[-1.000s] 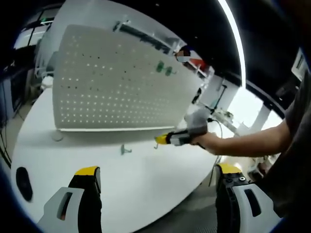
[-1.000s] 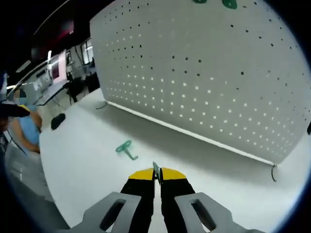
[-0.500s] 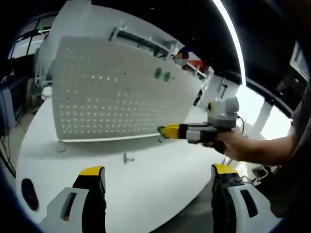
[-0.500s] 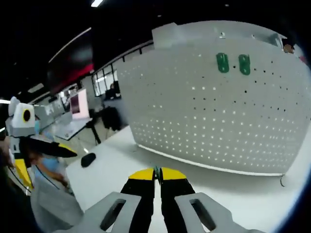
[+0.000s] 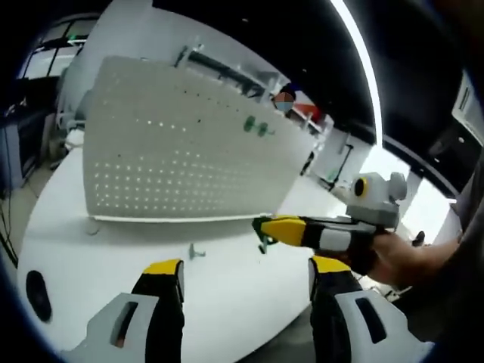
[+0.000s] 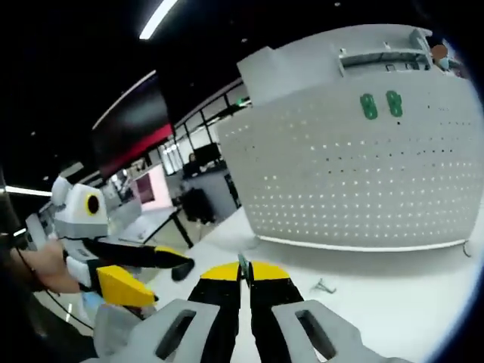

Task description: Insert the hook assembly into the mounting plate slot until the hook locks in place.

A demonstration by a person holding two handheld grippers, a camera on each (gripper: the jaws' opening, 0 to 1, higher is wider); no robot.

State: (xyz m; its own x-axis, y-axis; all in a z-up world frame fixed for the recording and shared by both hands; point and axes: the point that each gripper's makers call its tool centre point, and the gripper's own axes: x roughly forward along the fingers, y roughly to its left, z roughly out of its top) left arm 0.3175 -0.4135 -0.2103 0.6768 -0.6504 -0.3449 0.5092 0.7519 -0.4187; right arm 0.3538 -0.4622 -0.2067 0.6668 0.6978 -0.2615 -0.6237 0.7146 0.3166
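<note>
- A dim workshop with a strip light overhead frames a round white desk (image 5: 227, 302), on which a tall perforated white board (image 5: 166, 159) stands upright.
- Two green hooks (image 6: 380, 105) sit side by side near the board's top edge, already mounted.
- One loose hook (image 5: 196, 252) lies flat on the desk in front of the board's lower edge, well apart from both grippers.
- The right gripper (image 6: 243, 274), its yellow-tipped jaws pressed together, pinches a small green hook piece (image 6: 243, 265) that juts up from between the tips; in the left gripper view the same piece hangs from its tip, held in the air in front of the board and not touching it.
- The left gripper (image 5: 243, 276) hovers above the desk with jaws spread wide and nothing between them.
- The carried hook appears still short of the board, so the insertion looks yet to come.
- Risk: the pinch catches only a thin sliver of the hook, so it could twist or slip out as it is pressed against the board.
- Risk: the board's holes are many and alike, so a slightly off approach could land the hook against solid panel or seat it without locking.
- Risk: a hard push might rock the freestanding board, since the empty left gripper is not bracing it.
</note>
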